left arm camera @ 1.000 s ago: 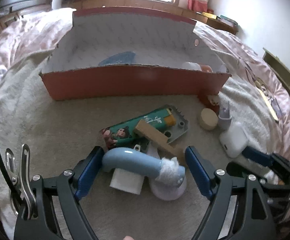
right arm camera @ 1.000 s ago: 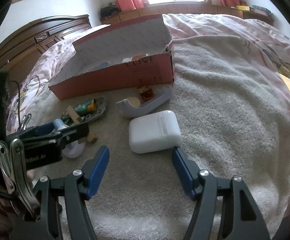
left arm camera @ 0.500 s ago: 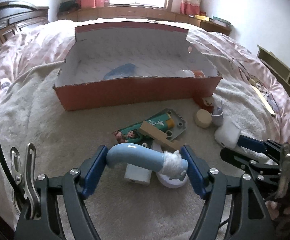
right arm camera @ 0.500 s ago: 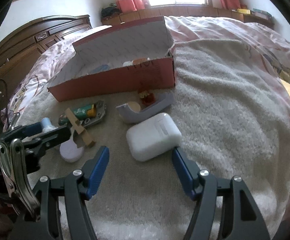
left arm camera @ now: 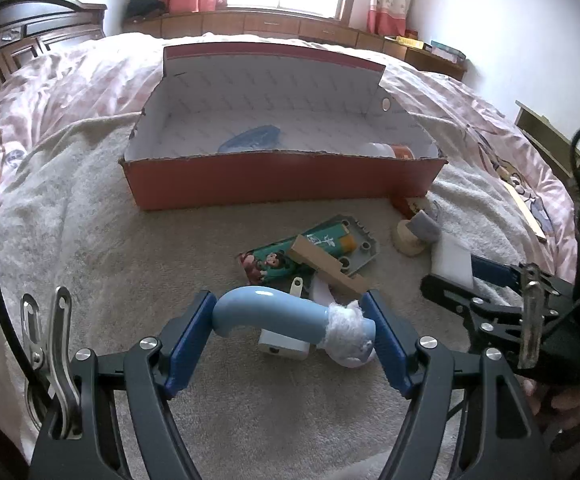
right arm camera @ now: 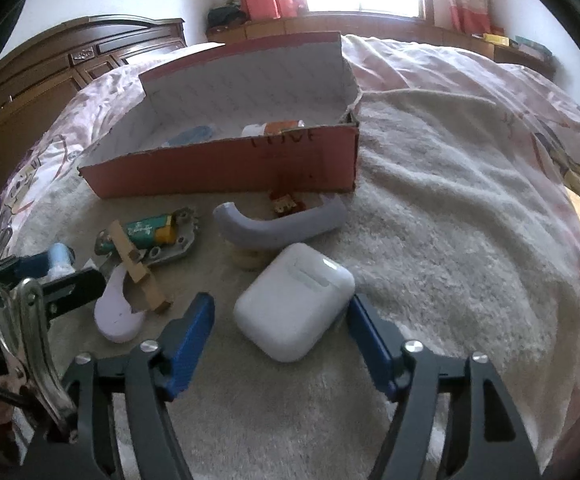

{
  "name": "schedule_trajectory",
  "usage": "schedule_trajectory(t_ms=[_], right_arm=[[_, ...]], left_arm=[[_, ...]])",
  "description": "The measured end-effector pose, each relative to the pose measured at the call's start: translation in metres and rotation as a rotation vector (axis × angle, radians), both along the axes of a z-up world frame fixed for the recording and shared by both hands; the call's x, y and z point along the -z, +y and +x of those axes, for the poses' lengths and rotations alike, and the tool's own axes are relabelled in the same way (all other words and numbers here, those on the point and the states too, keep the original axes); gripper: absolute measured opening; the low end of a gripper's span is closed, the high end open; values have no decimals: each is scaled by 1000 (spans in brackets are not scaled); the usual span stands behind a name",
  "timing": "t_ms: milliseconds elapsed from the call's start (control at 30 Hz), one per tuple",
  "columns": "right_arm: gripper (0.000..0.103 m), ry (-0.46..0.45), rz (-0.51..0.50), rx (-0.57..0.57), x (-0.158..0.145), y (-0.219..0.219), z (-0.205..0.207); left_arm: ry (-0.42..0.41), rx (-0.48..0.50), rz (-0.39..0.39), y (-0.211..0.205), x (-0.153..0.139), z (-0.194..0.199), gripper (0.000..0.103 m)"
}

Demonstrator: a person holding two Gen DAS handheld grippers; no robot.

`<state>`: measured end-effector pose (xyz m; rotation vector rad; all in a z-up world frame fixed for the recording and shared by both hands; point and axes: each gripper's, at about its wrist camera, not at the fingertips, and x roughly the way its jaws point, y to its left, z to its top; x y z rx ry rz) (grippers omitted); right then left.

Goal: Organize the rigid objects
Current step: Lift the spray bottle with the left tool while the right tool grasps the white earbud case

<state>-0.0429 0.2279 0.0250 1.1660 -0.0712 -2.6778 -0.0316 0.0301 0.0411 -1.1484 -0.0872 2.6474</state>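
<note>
My left gripper (left arm camera: 291,322) is shut on a curved light-blue handle (left arm camera: 274,314) with white fluff at one end, held above the blanket. My right gripper (right arm camera: 280,318) is open around a white earbud case (right arm camera: 293,300); the right finger touches it, the left finger stands apart. An open red cardboard box (left arm camera: 282,176) stands behind, holding a blue piece (left arm camera: 250,140) and a white-and-orange bottle (left arm camera: 385,150). The box also shows in the right wrist view (right arm camera: 230,164).
On the blanket lie a green figure card on a grey plate (left arm camera: 309,252), a wooden block (left arm camera: 325,264), a lilac spoon-shaped piece (right arm camera: 116,312), a grey curved handle (right arm camera: 278,228), a small wooden disc (left arm camera: 405,238) and a small white box (left arm camera: 284,346). A wooden headboard (right arm camera: 70,64) stands left.
My left gripper has lifted the blue handle up and back from the pile. The right gripper has moved in around the earbud case, which now sits tilted between the fingers.
</note>
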Motion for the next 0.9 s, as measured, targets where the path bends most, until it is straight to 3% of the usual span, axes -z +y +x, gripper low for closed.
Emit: schedule_trajectory(t_ms=[167,233,400,900], right_arm=[[74,12,31,12,1,-5,-1],[61,18,47,36,1,-5,1],[53,18,34,50,-1,-1,5],[48,31,-58,0,-15,-4,19]], left_arm=[[0,-5,3,-2,0,0,76],[2,-8,5,-3,0,1,76],[13,-13,5,-5,-3,2,76],[20,-28,4,-11,-10,0,76]])
